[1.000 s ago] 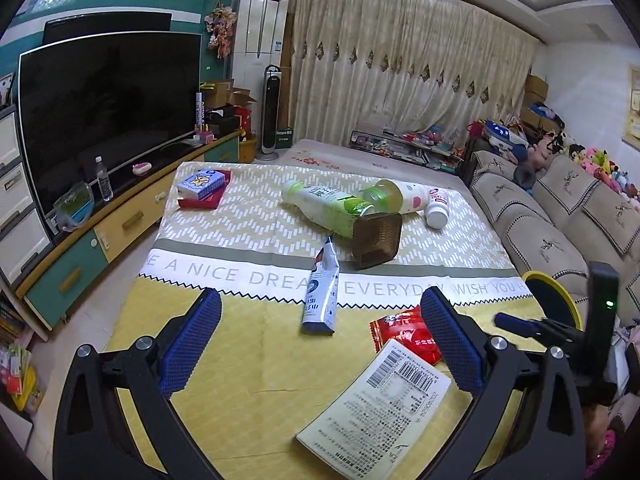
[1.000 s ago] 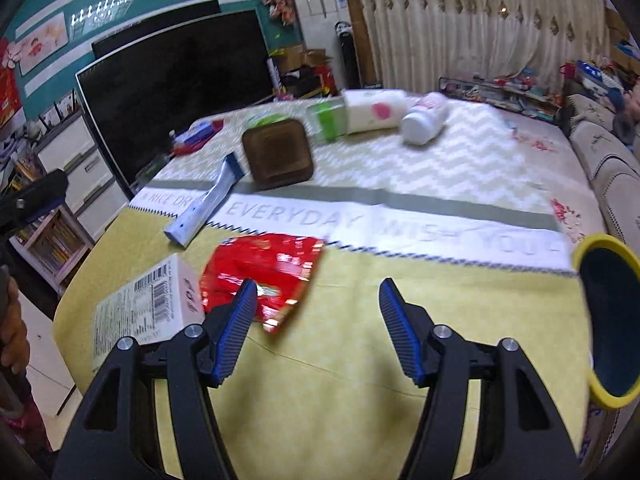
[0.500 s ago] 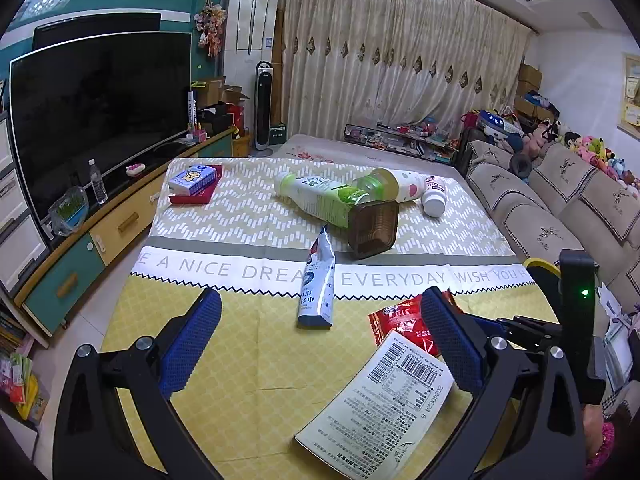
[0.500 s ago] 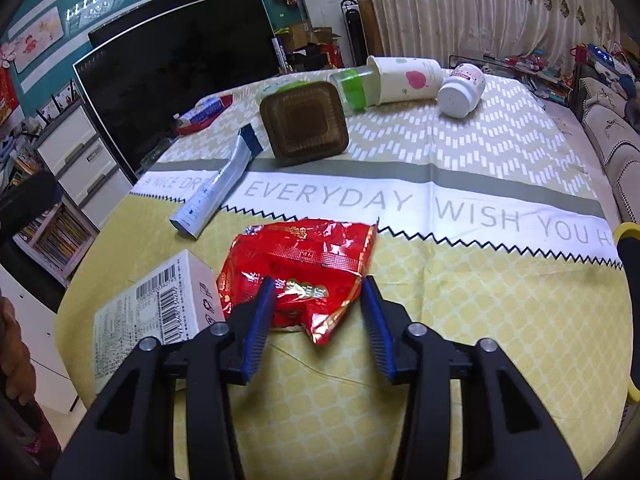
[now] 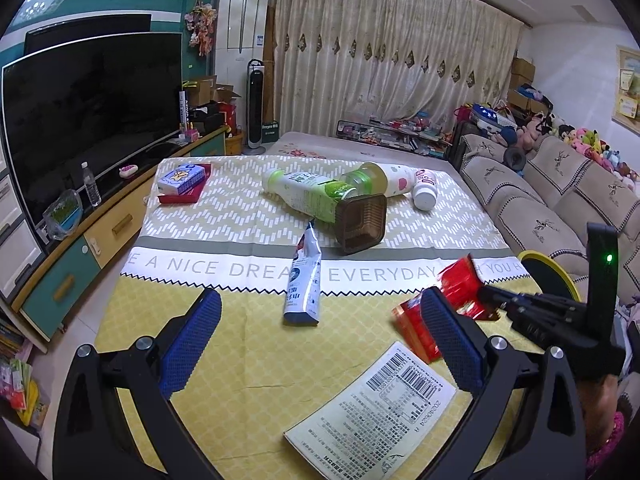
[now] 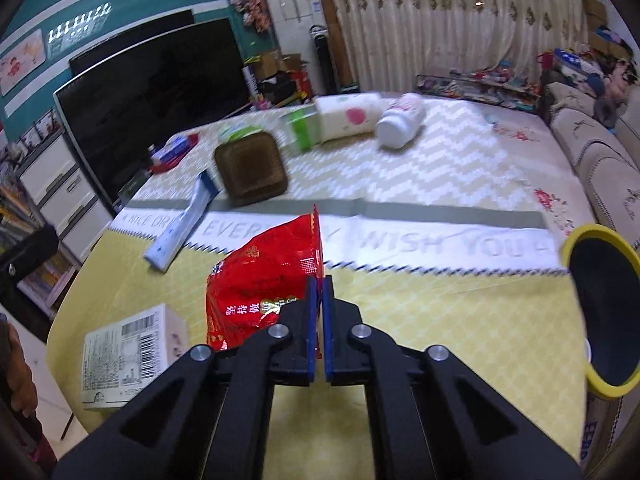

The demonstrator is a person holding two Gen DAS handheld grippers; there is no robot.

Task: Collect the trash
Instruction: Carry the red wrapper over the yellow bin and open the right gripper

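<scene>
My right gripper (image 6: 319, 292) is shut on the edge of a red foil snack bag (image 6: 264, 280) and holds it tilted up off the yellow tablecloth; the bag also shows in the left wrist view (image 5: 456, 288). My left gripper (image 5: 320, 344) is open and empty above the near table edge. A white barcode box (image 5: 376, 412) lies just in front of it, also in the right wrist view (image 6: 128, 360). A blue-white pouch (image 5: 304, 280), a brown square tub (image 5: 360, 220), a green-label bottle (image 5: 308, 192) and a white bottle (image 5: 424, 190) lie further back.
A bin with a yellow rim (image 6: 600, 312) stands at the table's right edge (image 5: 548, 276). A blue box on a red tray (image 5: 182, 182) sits at the far left. A TV (image 5: 88, 108) is on the left, a sofa (image 5: 560, 192) on the right.
My right gripper closed on the red bag and lifted its edge off the cloth. My left gripper stayed open and barely moved.
</scene>
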